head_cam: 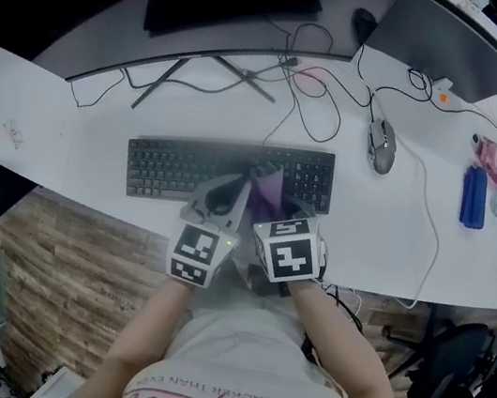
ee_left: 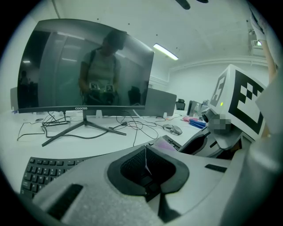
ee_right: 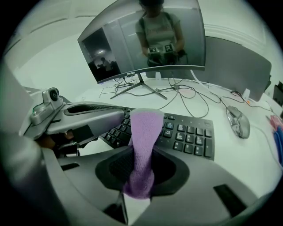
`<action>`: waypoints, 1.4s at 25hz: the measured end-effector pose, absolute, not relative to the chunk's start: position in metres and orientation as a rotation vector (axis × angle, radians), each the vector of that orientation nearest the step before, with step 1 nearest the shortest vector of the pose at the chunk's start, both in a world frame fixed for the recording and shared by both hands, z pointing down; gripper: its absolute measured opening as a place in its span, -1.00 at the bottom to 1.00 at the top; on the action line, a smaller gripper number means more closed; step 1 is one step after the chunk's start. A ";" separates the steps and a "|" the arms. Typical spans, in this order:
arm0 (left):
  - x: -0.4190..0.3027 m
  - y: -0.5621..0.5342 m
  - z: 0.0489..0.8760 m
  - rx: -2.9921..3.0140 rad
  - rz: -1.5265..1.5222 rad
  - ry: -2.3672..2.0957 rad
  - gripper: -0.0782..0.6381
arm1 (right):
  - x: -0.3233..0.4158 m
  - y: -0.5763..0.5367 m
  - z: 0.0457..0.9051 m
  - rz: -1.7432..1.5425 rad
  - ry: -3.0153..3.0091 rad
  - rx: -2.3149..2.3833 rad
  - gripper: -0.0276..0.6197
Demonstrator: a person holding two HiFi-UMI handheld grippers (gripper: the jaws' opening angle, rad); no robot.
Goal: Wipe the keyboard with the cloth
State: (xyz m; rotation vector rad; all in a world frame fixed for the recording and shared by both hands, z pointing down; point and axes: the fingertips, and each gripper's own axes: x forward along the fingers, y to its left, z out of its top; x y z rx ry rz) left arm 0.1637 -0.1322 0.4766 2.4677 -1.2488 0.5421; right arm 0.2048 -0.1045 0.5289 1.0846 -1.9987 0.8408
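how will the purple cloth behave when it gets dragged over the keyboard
Probably floppy: the cloth bunches into a narrow strip where the right gripper pinches it. Its fuzzy surface likely grips rather than slides, so it may catch on key edges of the keyboard.

There are two grippers, the left gripper [ee_left: 145, 152] and the right gripper [ee_right: 142, 152]. One keyboard [head_cam: 187, 168] lies on the white desk [head_cam: 70, 129], and there is one purple cloth [ee_right: 143, 132]. There are two screens, a curved screen [ee_left: 84, 66] and a grey screen [head_cam: 444, 33]. There is one grey mouse [head_cam: 381, 145]. At the right lie one blue object [head_cam: 474, 197] and one pink object [head_cam: 495, 161].
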 end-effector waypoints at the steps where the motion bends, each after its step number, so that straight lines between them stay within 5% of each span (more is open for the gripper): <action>1: 0.168 -0.132 0.477 2.469 0.541 -1.246 -0.77 | 0.208 -0.104 0.528 0.831 -1.995 1.078 -0.64; 35: 0.251 -0.130 0.463 2.571 0.476 -1.173 -0.77 | 0.373 -0.102 0.505 0.923 -1.805 1.512 -0.64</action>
